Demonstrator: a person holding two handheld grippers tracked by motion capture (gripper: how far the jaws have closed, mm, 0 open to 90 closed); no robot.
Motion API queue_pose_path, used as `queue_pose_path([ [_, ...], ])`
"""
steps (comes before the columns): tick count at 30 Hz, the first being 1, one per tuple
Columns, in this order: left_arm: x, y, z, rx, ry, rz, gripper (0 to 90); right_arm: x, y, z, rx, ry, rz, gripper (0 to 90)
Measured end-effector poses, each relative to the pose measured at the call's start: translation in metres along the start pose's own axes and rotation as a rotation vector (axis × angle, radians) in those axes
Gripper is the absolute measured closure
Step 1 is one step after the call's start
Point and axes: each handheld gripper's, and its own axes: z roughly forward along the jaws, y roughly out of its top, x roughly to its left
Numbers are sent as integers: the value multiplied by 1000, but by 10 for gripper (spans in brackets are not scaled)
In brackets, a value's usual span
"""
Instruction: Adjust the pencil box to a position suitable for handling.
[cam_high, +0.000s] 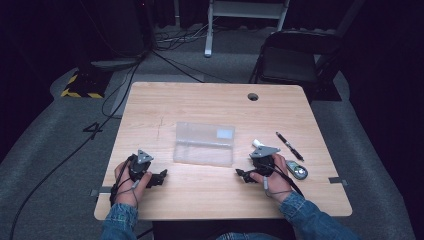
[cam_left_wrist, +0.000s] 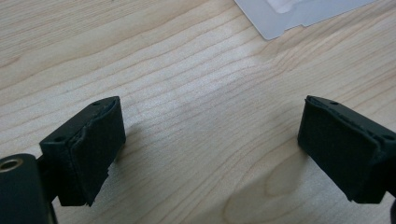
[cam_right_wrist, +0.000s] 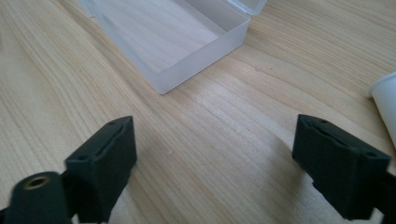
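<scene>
Desk (cam_high: 200, 200) carries a clear plastic box (cam_high: 204, 143) lying open at its middle, lid folded back toward the far edge. Near the right edge: a black pen (cam_high: 289, 146), a small grey oval thing (cam_high: 297, 170), and a white cup-like thing (cam_high: 257, 143) just past the right gripper (cam_high: 243, 175). Left gripper (cam_high: 161, 177) sits near the near-left corner, well apart from the box. Both point inward, both gaping wide, nothing between the jaws.

Step looks like a start: box and loose items untouched, likely items go in the box. To do it well: bring the right gripper to the nearest item, straddle it squarely before closing, use the left to steady the light box so it doesn't slide.

Right gripper view gives the box (cam_right_wrist: 173, 42) interior bare and the white rim (cam_right_wrist: 386, 100), half hidden in the high view. Left gripper view gives just a box corner (cam_left_wrist: 299, 14). Pen and oval thing appear in the high view.
</scene>
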Motion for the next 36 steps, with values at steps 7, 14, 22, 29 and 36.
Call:
queue_pose_path([
  [7,1,0,0,0,-7,1,80,-5,9,-10,6,12,-30,232],
  [14,1,0,0,1,-2,3,79,-7,23,-15,-10,65,-54,216],
  [22,1,0,0,1,-2,4,79,-7,40,-10,-30,62,-45,246],
  [29,1,0,0,1,-3,2,80,-7,47,3,-50,43,-41,254],
  [36,1,0,0,1,-3,2,80,-4,49,21,-45,34,6,277],
])
